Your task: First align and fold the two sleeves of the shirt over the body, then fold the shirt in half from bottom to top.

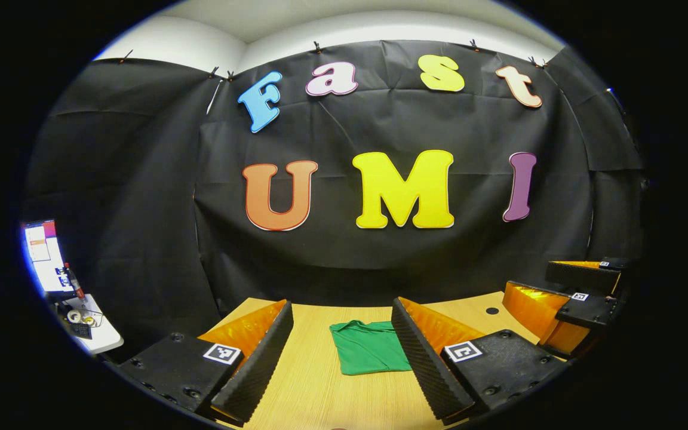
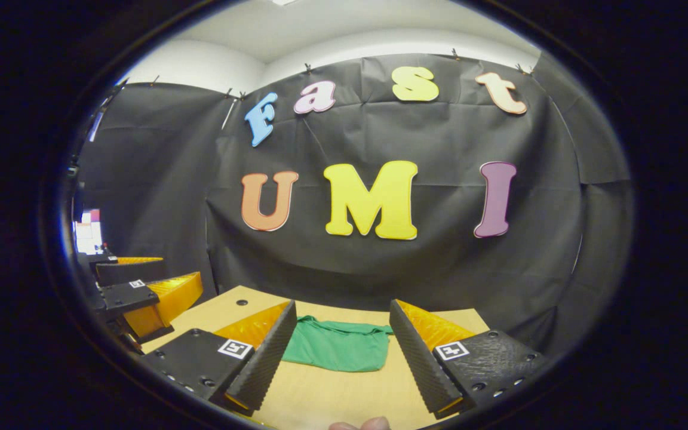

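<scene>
Green cotton shirt [image 1: 369,353], folded into a compact rectangle, is lying low centre on the pale wooden table [image 1: 314,388]; left gripper [image 1: 342,352] and right gripper [image 2: 340,349] are hovering wide open, bare wood surrounding its edges

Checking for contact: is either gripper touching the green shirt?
No: the shirt lies folded on the table, apart from both open grippers.

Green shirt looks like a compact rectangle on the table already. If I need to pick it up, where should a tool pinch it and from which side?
Probably the near hem edge of the green shirt: it lies flat on the wooden table with that straight edge facing both open tools. Come in low from the near side, sliding one finger under the edge. The collar end faces the far wall.
</scene>
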`<state>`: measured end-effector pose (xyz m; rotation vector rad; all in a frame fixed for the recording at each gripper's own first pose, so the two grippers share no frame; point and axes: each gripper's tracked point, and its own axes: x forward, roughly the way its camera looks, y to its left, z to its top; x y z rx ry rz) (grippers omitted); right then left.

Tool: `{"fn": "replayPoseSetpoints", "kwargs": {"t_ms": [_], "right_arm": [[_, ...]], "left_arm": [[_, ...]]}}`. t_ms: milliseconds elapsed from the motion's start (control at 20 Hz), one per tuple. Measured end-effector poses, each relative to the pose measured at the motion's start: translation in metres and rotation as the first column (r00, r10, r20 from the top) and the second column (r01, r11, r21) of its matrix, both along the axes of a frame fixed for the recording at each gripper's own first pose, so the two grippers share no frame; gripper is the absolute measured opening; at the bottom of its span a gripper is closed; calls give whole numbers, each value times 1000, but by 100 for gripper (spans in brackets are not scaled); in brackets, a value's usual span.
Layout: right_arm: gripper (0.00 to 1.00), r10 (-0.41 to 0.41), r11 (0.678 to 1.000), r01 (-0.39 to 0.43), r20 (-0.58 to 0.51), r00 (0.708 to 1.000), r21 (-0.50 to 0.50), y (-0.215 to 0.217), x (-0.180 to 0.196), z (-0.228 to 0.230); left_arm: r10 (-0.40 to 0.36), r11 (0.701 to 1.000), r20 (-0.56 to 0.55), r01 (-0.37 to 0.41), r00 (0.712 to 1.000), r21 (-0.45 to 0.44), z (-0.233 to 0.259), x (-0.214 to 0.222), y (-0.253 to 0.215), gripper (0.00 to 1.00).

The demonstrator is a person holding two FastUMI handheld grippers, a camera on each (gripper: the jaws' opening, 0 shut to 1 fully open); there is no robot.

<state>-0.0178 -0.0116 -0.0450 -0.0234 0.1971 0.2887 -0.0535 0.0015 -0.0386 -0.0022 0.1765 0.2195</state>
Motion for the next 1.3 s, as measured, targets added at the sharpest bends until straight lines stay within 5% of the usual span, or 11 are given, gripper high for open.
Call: {"fn": "replayPoseSetpoints", "kwargs": {"t_ms": [1300], "right_arm": [[95, 12, 1000, -12, 35, 999, 3, 31, 27, 2]], "left_arm": [[-29, 1000, -1, 29, 1000, -4, -1, 26, 12, 100]]}}
